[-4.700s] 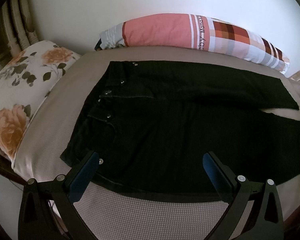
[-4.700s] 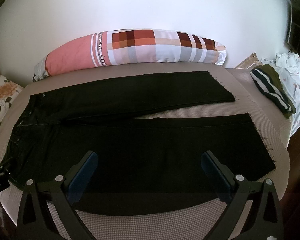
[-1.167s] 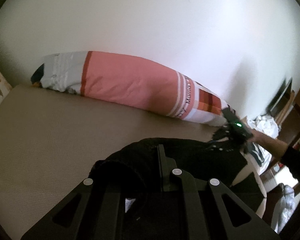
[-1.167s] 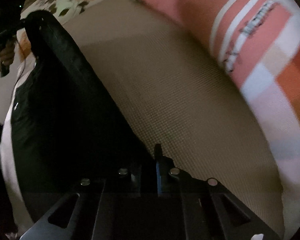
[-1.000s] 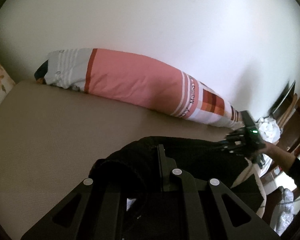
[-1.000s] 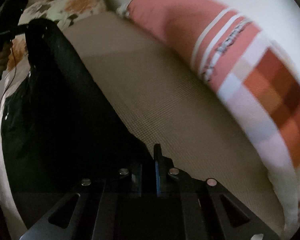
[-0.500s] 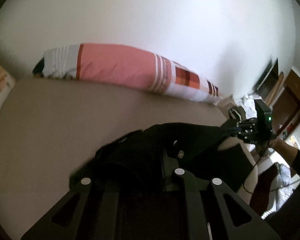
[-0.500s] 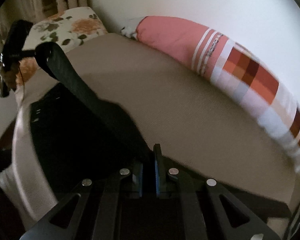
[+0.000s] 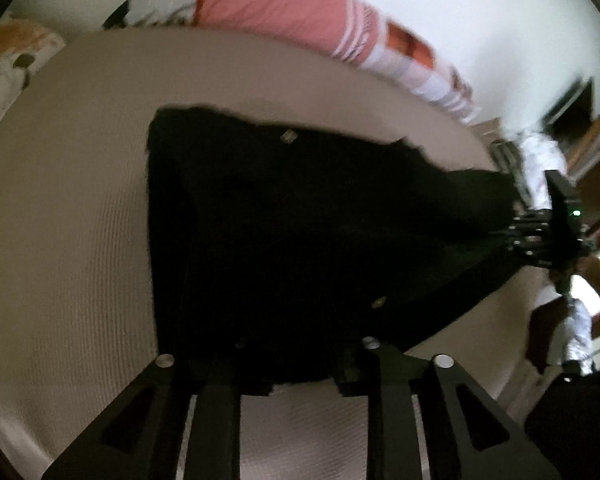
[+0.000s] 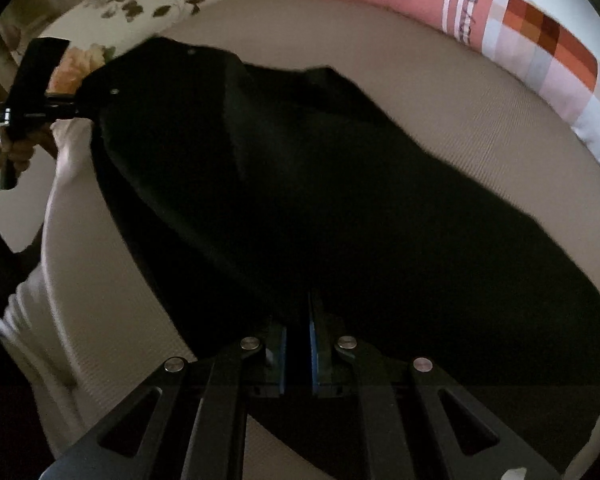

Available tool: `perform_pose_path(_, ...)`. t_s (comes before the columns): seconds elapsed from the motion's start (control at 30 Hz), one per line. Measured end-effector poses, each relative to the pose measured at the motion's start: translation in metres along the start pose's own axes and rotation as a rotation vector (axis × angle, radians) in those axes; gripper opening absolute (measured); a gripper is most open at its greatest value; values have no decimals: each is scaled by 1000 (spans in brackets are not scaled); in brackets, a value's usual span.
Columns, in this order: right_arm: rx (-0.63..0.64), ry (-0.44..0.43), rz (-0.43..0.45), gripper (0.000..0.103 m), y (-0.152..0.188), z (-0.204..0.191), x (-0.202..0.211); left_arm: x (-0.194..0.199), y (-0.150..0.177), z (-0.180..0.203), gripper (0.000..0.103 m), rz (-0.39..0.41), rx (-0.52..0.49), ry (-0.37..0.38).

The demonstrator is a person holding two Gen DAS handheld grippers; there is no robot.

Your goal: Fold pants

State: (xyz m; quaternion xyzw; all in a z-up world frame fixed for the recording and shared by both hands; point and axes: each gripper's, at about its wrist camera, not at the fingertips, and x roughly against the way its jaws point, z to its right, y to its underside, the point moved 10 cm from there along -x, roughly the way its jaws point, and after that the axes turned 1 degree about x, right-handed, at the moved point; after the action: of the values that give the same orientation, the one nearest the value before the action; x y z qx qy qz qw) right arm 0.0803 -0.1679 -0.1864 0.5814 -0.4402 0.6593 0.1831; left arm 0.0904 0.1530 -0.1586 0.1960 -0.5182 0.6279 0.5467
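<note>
Black pants, now doubled lengthwise, are laid on the bed; left gripper jaws have just been opening, right gripper is clamped on fabric.

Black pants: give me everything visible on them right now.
The black pants look like dark denim with small metal rivets. They lie lengthwise on the tan bed, apparently doubled over. The right gripper pinches the cloth at one end. At the other, the left gripper has just been opening, cloth between its fingers.

bare mattress left, pillows behind
</note>
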Motion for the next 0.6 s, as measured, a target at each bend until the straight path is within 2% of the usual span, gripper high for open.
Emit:
perform_pose_path(0.13, -1, 21, -2, 8, 0, 0, -8, 13, 3, 2, 30, 8, 20, -35)
perform_pose_path(0.17, 0, 23, 0, 8, 0, 0, -7, 18, 4, 3, 34, 16, 28, -41)
perform_pose_path(0.2, -7, 21, 4, 8, -1, 0, -7, 20, 3, 0, 52, 14, 35, -64)
perform_pose_path(0.23, -13, 18, 4, 9, 0, 0, -7, 25, 7, -9, 64, 5, 52, -139)
perform_pose_path(0.27, -16, 15, 7, 9, 0, 0, -7, 28, 11, -14, 77, 9, 66, -173)
perform_pose_path(0.3, -13, 15, 11, 9, 0, 0, -7, 32, 15, -18, 77, 19, 85, -185)
perform_pose_path(0.4, -7, 18, 20, 9, 1, -2, -8, 45, 30, -24, 77, 34, 228, -115)
perform_pose_path(0.5, -4, 18, 29, 9, 1, -1, -9, 56, 33, -18, 77, 87, 372, 0)
perform_pose_path(0.6, -6, 13, 37, 9, 1, 0, -8, 56, 30, -9, 77, 114, 459, 75)
